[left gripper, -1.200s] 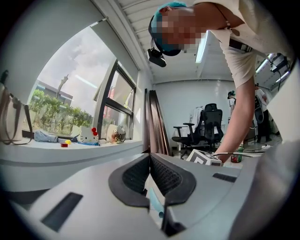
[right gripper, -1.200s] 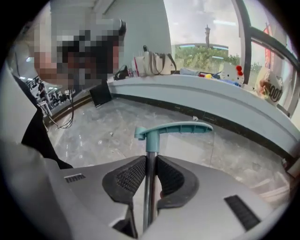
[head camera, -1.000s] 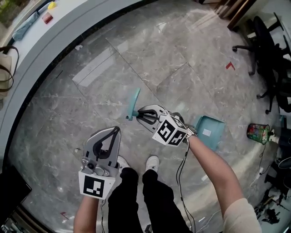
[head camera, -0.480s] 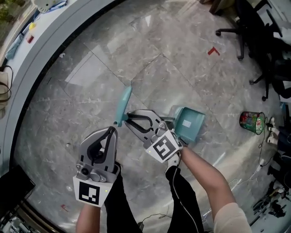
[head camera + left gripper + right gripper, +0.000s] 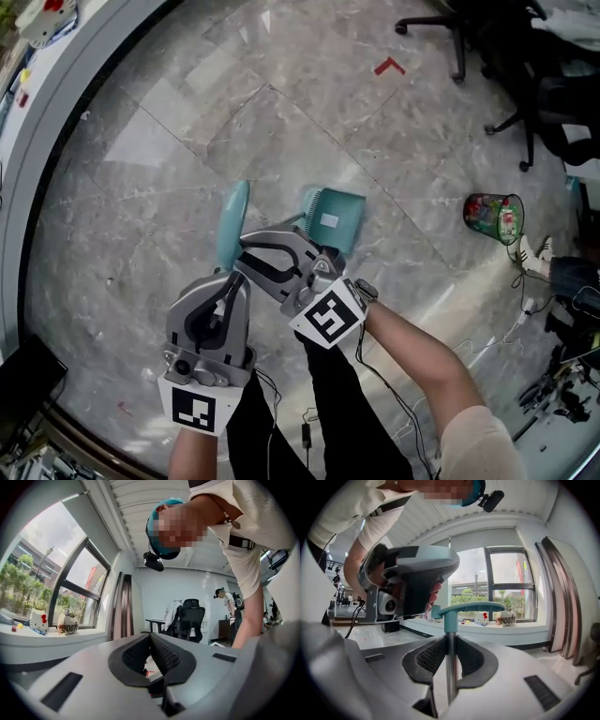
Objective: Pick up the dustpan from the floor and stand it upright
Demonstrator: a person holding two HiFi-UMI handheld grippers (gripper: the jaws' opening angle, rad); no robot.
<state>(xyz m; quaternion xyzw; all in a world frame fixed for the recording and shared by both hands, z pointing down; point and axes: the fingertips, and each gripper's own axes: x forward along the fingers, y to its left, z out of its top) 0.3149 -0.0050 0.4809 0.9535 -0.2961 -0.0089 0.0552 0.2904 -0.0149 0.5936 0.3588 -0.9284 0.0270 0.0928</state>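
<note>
A teal dustpan (image 5: pixel 332 213) with a thin metal pole and a teal grip (image 5: pixel 232 220) hangs over the marble floor. My right gripper (image 5: pixel 247 246) is shut on the pole just below the grip. In the right gripper view the pole (image 5: pixel 450 667) runs upright between the ribbed pads, with the teal grip (image 5: pixel 471 608) crossing above them. My left gripper (image 5: pixel 238 287) is beside it, slightly nearer me, shut and holding nothing. In the left gripper view its jaws (image 5: pixel 150 639) meet at the tips and point up into the room.
A small bin (image 5: pixel 493 217) with colourful contents stands at the right. Black office chairs (image 5: pixel 511 56) are at the far right, and a red floor mark (image 5: pixel 389 66) lies near them. A curved grey ledge (image 5: pixel 52 103) bounds the left. Cables trail by my feet (image 5: pixel 305 433).
The dustpan has swung from the right of my right gripper to beyond it, with the pole still held. Both grippers have drawn closer together.
</note>
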